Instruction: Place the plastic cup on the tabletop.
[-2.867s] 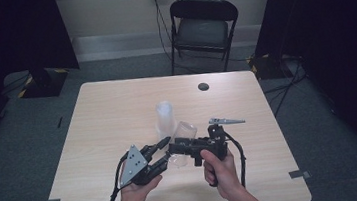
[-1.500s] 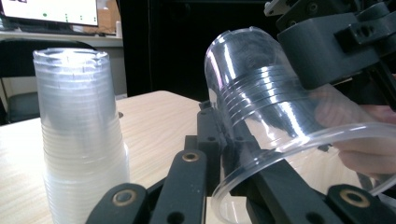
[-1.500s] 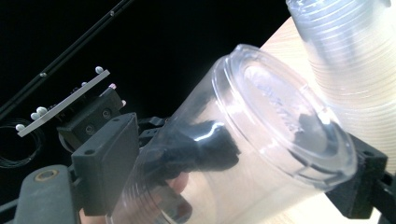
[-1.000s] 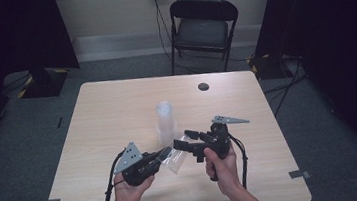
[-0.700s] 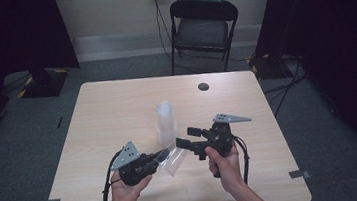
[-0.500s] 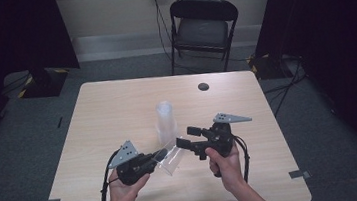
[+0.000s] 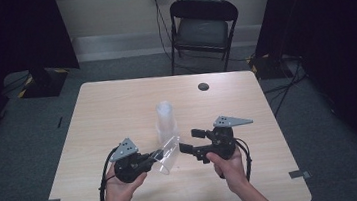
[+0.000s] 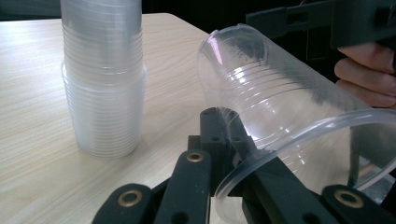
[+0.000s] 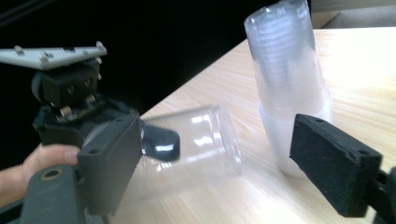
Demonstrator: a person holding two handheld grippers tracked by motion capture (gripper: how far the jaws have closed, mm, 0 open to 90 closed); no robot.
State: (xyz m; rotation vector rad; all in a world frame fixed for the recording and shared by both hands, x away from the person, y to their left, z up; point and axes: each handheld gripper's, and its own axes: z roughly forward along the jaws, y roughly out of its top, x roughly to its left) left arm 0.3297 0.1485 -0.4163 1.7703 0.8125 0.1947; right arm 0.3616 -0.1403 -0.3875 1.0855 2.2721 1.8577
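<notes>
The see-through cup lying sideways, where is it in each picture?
High view: the single clear cup sits near the table's front, its rim in the left hand-held gripper.
Left gripper view: it fills the right half, rim pinched by the black jaws.
Right gripper view: it lies left of centre, blurry.
Shared landmark: the upright stack of clear cups.

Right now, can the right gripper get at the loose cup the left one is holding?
Probably yes: the right gripper is open and aimed at the clear cup, pinched by the left gripper; nothing lies between.
</notes>
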